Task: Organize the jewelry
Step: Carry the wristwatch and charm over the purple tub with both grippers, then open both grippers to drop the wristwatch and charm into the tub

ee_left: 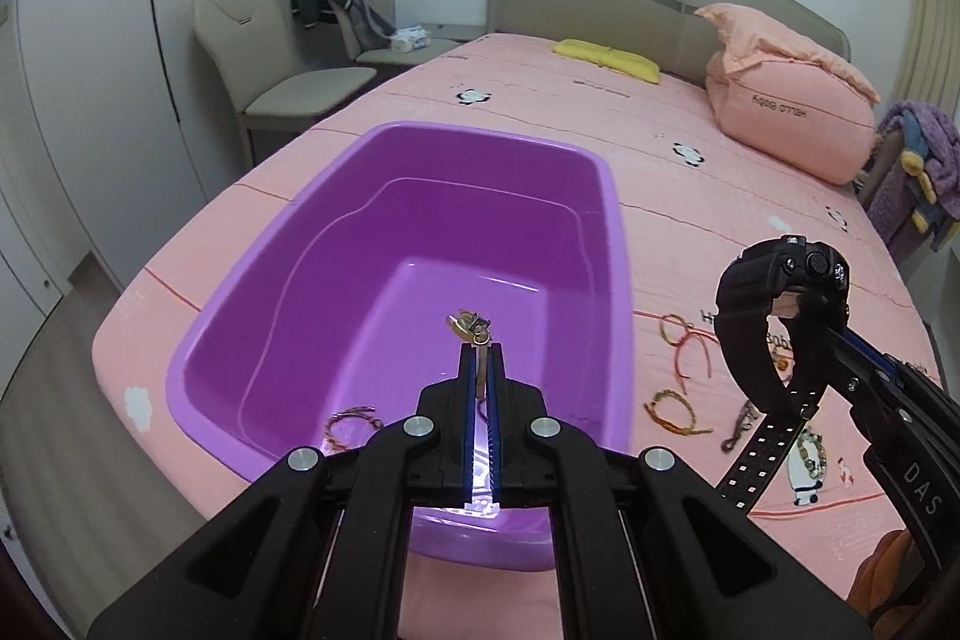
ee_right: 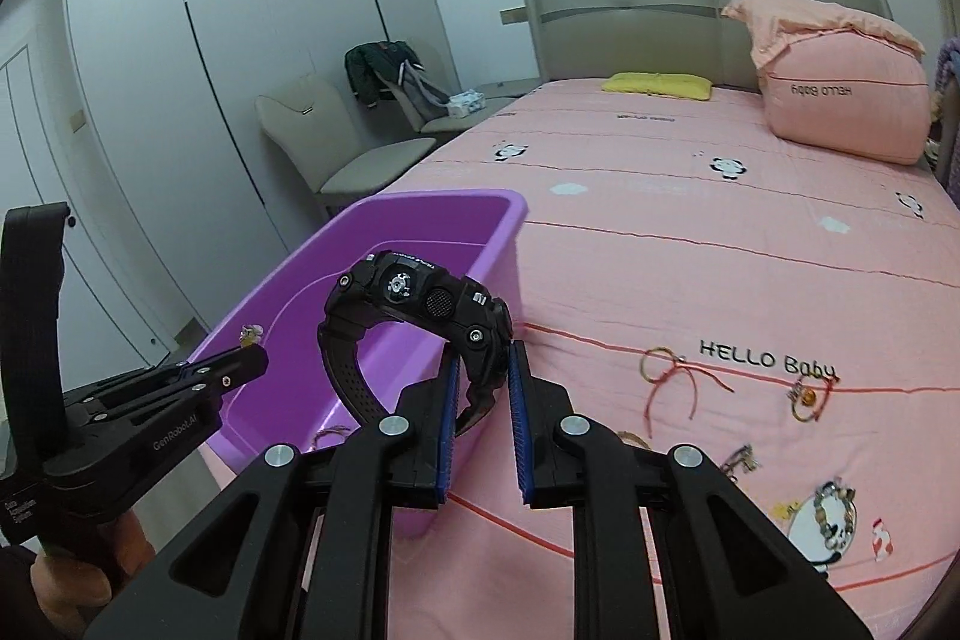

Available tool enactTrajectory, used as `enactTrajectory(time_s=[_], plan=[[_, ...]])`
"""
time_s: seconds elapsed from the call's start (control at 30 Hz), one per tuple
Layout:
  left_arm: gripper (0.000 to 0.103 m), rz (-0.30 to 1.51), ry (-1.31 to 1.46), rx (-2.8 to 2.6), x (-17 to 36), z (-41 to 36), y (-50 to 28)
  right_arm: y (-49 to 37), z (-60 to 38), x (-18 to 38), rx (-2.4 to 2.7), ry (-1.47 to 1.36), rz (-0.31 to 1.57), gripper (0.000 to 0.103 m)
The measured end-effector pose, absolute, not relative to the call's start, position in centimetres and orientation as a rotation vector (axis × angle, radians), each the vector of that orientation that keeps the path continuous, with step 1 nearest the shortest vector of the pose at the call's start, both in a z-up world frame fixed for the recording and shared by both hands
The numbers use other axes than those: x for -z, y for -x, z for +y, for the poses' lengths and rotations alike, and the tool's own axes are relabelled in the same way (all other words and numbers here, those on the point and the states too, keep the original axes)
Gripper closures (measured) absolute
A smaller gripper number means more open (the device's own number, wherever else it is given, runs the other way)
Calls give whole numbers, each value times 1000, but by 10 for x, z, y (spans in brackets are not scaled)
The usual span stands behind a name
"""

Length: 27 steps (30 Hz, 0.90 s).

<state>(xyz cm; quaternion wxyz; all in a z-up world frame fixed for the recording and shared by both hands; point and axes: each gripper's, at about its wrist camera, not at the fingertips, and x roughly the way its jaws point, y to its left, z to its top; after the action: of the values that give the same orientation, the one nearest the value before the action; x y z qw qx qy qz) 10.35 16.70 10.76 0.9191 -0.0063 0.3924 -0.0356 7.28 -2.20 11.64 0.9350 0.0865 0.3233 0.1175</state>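
A purple plastic tub point(ee_left: 612, 244) point(ee_right: 420, 217) stands on the pink bed. My left gripper point(ee_left: 481, 349) point(ee_right: 255, 355) hangs over the tub's inside, shut on a small gold trinket point(ee_left: 469, 327) point(ee_right: 251, 334) that sticks out past its tips. To its right my right gripper point(ee_right: 485, 364) point(ee_left: 831, 331) is shut on the strap of a chunky black watch point(ee_right: 420, 301) point(ee_left: 780, 292), held in the air above the tub's right wall. One braided bracelet point(ee_left: 353, 424) point(ee_right: 330, 436) lies inside the tub at its near end.
Loose on the bedspread right of the tub lie a red string bracelet point(ee_left: 684, 343) point(ee_right: 666, 379), a braided bracelet point(ee_left: 672, 409), a short chain point(ee_left: 741, 424) point(ee_right: 741, 460), a beaded bracelet point(ee_right: 837, 514) and a gold one point(ee_right: 807, 397). Pillows point(ee_right: 840, 100) sit by the headboard; chairs point(ee_left: 300, 94) stand left.
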Motion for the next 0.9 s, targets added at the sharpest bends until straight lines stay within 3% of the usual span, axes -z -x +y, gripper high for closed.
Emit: enactTrajectory(time_s=[0.4,0.9], plan=[[99,905,43,-86,-86,230,-142,-150,57,-105,-353,-67,811,87],[99,1062,42,-145,-50,239,-176,-194,91,-74,-333,36,1003,87]])
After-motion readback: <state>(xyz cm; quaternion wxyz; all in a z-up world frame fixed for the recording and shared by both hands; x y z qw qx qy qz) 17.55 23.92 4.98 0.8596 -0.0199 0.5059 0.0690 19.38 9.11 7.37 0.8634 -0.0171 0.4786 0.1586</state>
